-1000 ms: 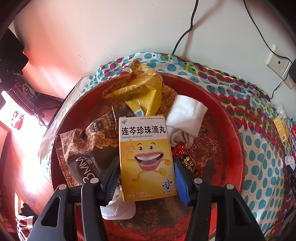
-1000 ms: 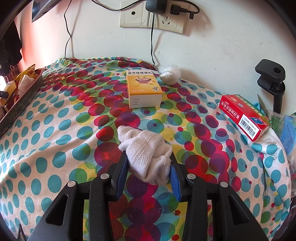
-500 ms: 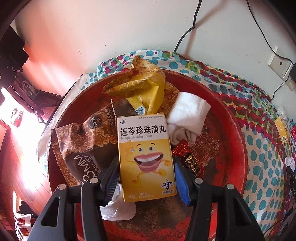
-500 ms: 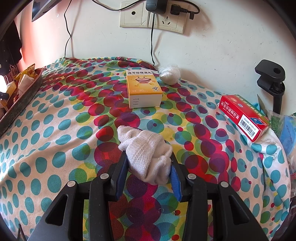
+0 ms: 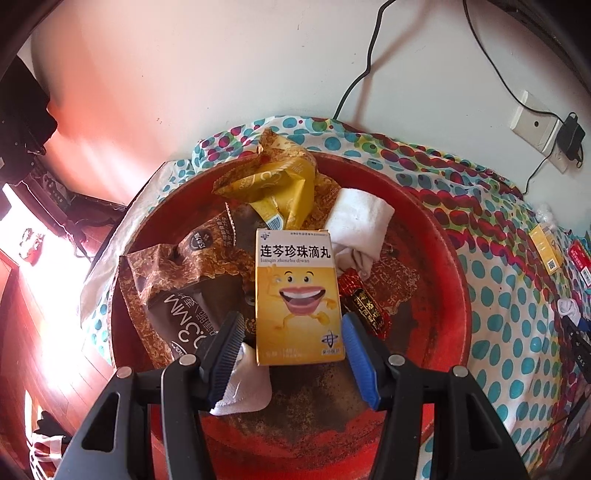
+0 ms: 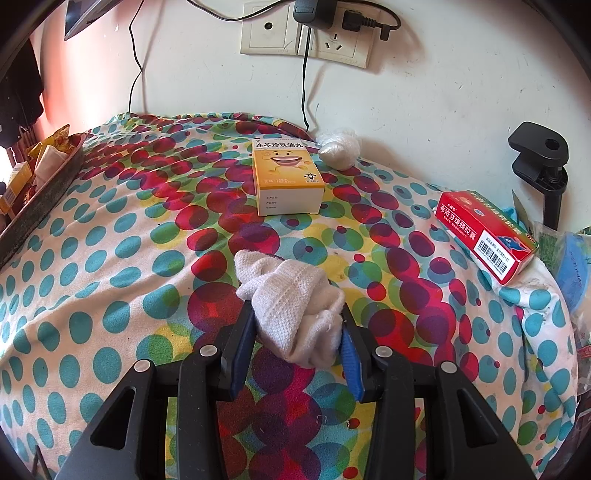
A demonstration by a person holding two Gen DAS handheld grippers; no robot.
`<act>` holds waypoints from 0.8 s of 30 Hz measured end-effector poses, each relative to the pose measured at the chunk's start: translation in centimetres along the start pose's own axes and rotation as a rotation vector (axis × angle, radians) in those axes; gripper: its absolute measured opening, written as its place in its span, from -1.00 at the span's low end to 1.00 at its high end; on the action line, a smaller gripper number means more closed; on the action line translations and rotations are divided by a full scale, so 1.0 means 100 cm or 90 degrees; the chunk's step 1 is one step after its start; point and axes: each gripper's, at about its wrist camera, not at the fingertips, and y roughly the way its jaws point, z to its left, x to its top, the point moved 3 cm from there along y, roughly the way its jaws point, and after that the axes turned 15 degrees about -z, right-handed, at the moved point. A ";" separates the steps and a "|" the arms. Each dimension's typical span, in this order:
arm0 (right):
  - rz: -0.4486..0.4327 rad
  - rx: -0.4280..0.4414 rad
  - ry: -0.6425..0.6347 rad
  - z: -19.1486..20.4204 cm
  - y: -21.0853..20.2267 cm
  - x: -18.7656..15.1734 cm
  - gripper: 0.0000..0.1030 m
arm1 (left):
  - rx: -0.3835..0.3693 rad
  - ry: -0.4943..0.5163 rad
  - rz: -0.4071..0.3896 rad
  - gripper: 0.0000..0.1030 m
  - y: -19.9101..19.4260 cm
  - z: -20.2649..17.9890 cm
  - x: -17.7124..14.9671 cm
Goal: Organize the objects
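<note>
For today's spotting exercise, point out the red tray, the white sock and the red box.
red tray (image 5: 452, 280), left wrist view, bare right rim.
white sock (image 6: 295, 310), right wrist view, ribbed middle.
red box (image 6: 480, 230), right wrist view, long front face.

left tongs (image 5: 291, 334) angled steeply downward, jaws apart, right tongs (image 6: 297, 332) clamped, tilted down

I'm seeing a wall socket (image 6: 306, 31) holding a black charger (image 6: 314, 13), and a black clamp (image 6: 541, 162) standing right.

tray (image 5: 458, 280): red | box (image 5: 297, 295): yellow, cartoon grin | sock (image 6: 295, 314): white | cloth (image 6: 110, 258): white, teal/red/green dots | carton (image 6: 484, 236): red | wrapper (image 5: 177, 273): brown
</note>
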 end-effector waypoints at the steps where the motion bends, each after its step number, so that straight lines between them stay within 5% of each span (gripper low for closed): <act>1: 0.000 0.000 0.000 0.000 0.000 0.000 -0.22 | -0.002 -0.001 -0.004 0.10 -0.004 -0.001 -0.001; 10: 0.000 -0.004 -0.005 -0.001 0.001 0.000 -0.23 | -0.027 0.029 -0.079 0.10 -0.041 -0.021 -0.029; 24: 0.017 -0.043 0.021 -0.013 -0.003 0.002 -0.31 | -0.017 0.040 -0.141 0.10 -0.038 -0.028 -0.067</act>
